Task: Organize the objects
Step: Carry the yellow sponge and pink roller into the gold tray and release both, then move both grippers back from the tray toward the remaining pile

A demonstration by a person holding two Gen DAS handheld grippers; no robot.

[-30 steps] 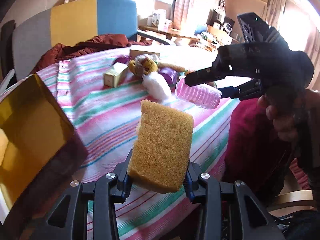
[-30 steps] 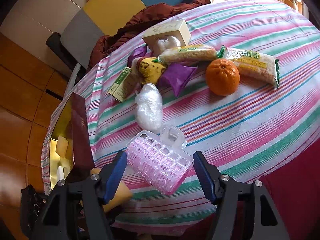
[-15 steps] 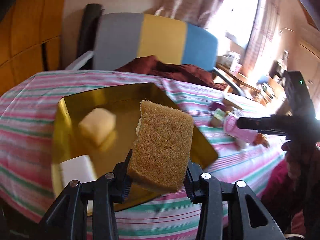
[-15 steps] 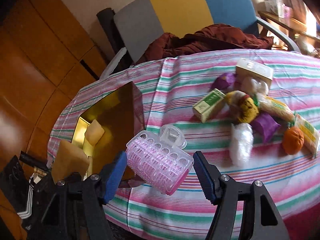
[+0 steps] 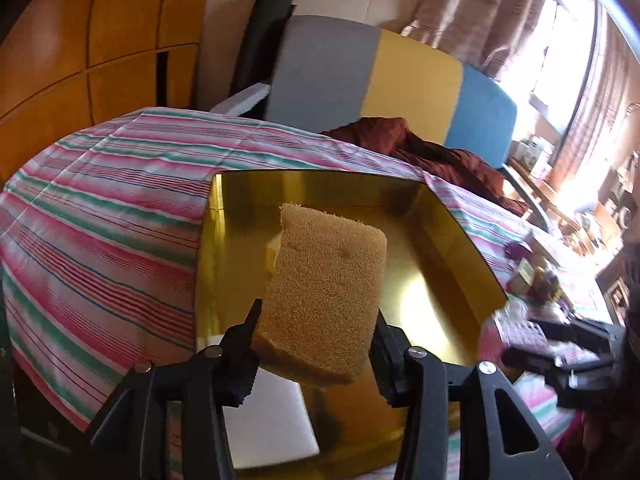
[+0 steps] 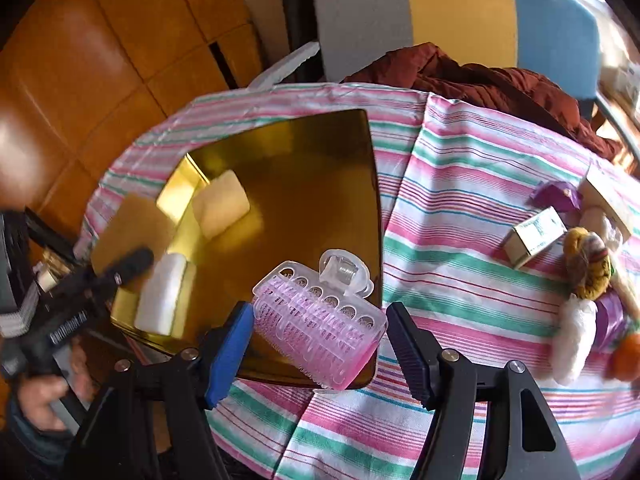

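The left gripper (image 5: 316, 344) has the tan sponge (image 5: 326, 296) standing between its fingers, and its jaws are opening; whether the pads are clear of the sponge's sides is hard to tell, since the sponge covers their inner faces. Beyond and below it lies the gold tray (image 5: 448, 248) on the striped worktop (image 5: 104, 232). A pale block in the tray is mostly hidden behind the sponge, and a white slab (image 5: 268, 420) is partly covered by the left finger.

The right gripper (image 6: 320, 344) is clamped on the pink hair-roller pack (image 6: 320, 320), held over the tray's near corner (image 6: 372, 372). To its right, a heap of small items (image 6: 588, 264) sits at the frame's edge, blurred and cut off. To its left, the other gripper and the hand (image 6: 44, 396) holding it are smeared by motion.
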